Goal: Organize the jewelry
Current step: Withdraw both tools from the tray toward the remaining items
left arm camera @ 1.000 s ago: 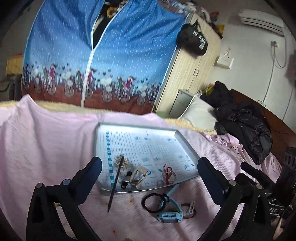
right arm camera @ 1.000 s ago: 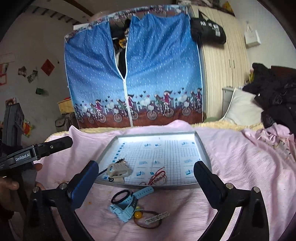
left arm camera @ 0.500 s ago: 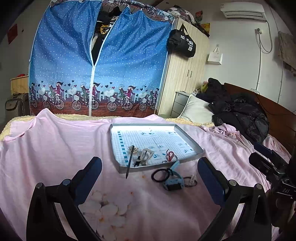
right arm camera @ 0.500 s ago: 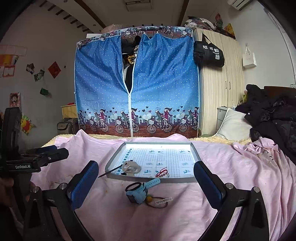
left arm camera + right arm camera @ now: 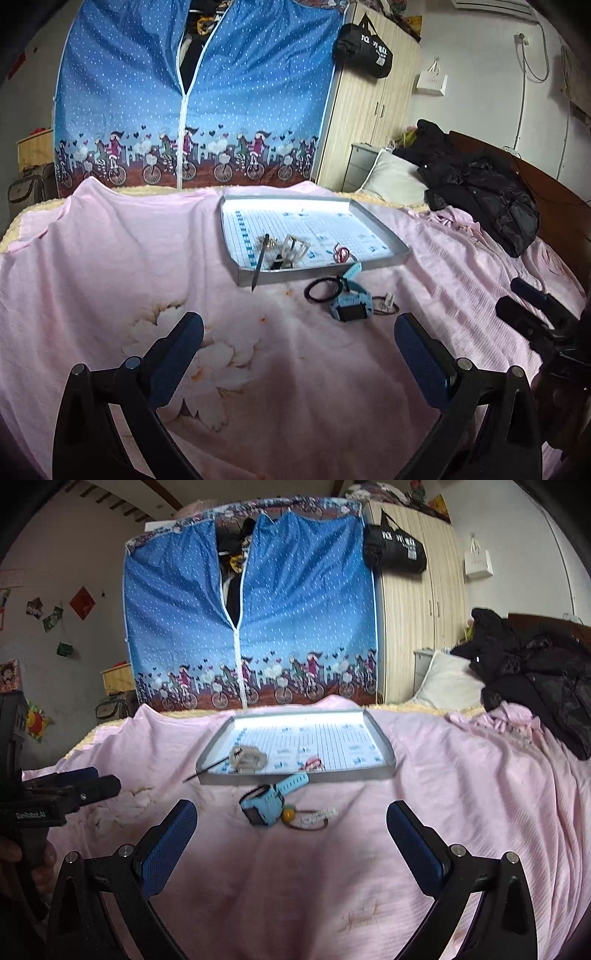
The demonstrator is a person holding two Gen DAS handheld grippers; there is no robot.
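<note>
Both hand-held grippers (image 5: 299,332) (image 5: 291,821) gape; tray (image 5: 380,225) holds hair clip (image 5: 294,246).

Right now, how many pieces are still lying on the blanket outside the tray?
3: black ring nearest the tray, blue watch beside it with its strap on the tray's front rim, brown cord bracelet right of the watch. The watch may hide smaller pieces.

Dim indoor light, dark fisheye-warped edges

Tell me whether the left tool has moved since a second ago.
Yes. The left tool has pulled back from the tray: the tray lay between its fingers a second ago and now sits far ahead, with bare pink sheet between them.
</note>
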